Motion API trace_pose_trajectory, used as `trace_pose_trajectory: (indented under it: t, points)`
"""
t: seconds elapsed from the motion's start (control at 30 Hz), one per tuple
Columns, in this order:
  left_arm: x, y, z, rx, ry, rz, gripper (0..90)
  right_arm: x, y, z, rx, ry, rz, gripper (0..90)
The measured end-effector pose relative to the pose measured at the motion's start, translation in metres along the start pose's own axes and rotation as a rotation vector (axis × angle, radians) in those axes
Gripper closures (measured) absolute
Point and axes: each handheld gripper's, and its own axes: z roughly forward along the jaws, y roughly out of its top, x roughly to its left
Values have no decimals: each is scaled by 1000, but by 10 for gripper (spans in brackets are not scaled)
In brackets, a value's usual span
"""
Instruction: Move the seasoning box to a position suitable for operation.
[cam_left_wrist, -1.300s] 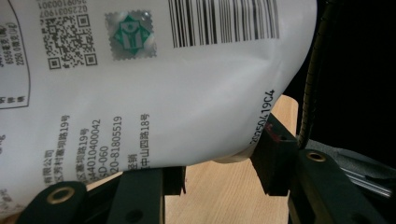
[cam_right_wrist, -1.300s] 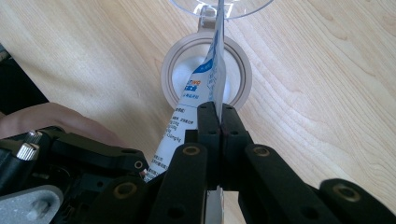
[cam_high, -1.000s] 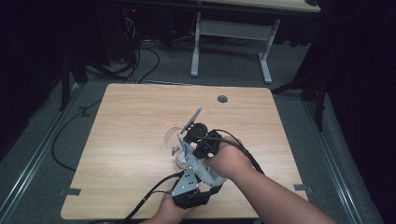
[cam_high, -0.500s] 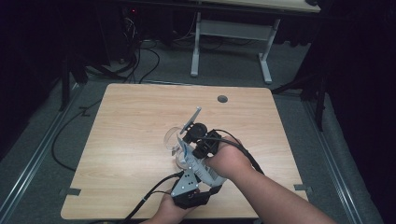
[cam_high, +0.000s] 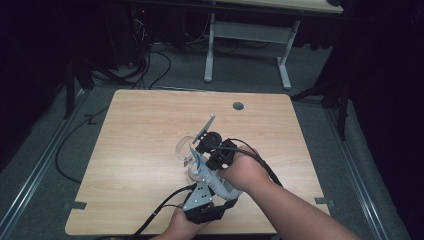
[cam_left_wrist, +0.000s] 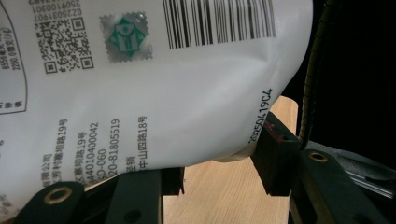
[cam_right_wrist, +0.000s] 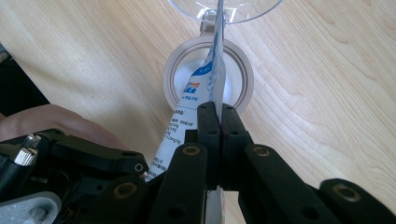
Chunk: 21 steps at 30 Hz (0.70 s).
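Both grippers hold the white pouch (cam_left_wrist: 154, 93) over the round container (cam_right_wrist: 208, 77) on the table (cam_high: 140, 130): left gripper (cam_left_wrist: 219, 177) clamps its body, right gripper (cam_right_wrist: 217, 122) pinches its edge shut, probably steadying it to pour or tear.

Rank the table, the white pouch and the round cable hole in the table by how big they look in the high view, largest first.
1. Table, by far the largest.
2. White pouch, a thin strip between the two hand-held grippers and partly hidden by them.
3. Round cable hole, smallest.
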Motion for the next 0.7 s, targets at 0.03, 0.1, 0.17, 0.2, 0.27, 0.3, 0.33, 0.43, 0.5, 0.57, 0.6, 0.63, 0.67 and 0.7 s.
trace_pose_trajectory:
  t: [0.03,0.1,0.17,0.2,0.27,0.3,0.33,0.43,0.5,0.57,0.6,0.63,0.67,0.7]
  points:
    - [0,0,0,-2,0,-1,586,0,0,0,-1,0,-2,898]
    - [0,0,0,-2,-1,-2,585,0,0,0,0,0,-1,898]
    - [0,0,0,0,-2,-2,584,0,0,0,1,1,3,898]
    - [0,0,0,0,-2,-2,583,0,0,0,3,-2,1,898]
    - [0,0,0,0,-2,-3,581,0,0,0,3,-1,-3,898]
    - [0,0,0,-2,-1,-4,580,0,1,1,3,-1,-1,898]
    - [0,0,0,-2,-1,-3,579,0,1,1,3,-1,-4,898]
    - [0,0,0,-3,-1,-3,578,0,1,1,1,-1,-5,898]
    - [0,0,0,-3,-1,-2,577,0,1,1,0,-2,-9,898]
    - [0,0,0,-2,-2,-2,576,0,1,0,3,-2,-1,898]
    - [0,0,0,-3,-3,-2,576,0,1,0,2,-2,-6,898]
    - [0,0,0,-3,-3,-2,576,0,1,0,2,-3,-6,898]
    - [0,0,0,-3,-4,-2,575,0,1,0,2,-3,-6,898]
    - [-1,0,0,-6,-3,-3,574,0,1,0,3,-3,-5,898]
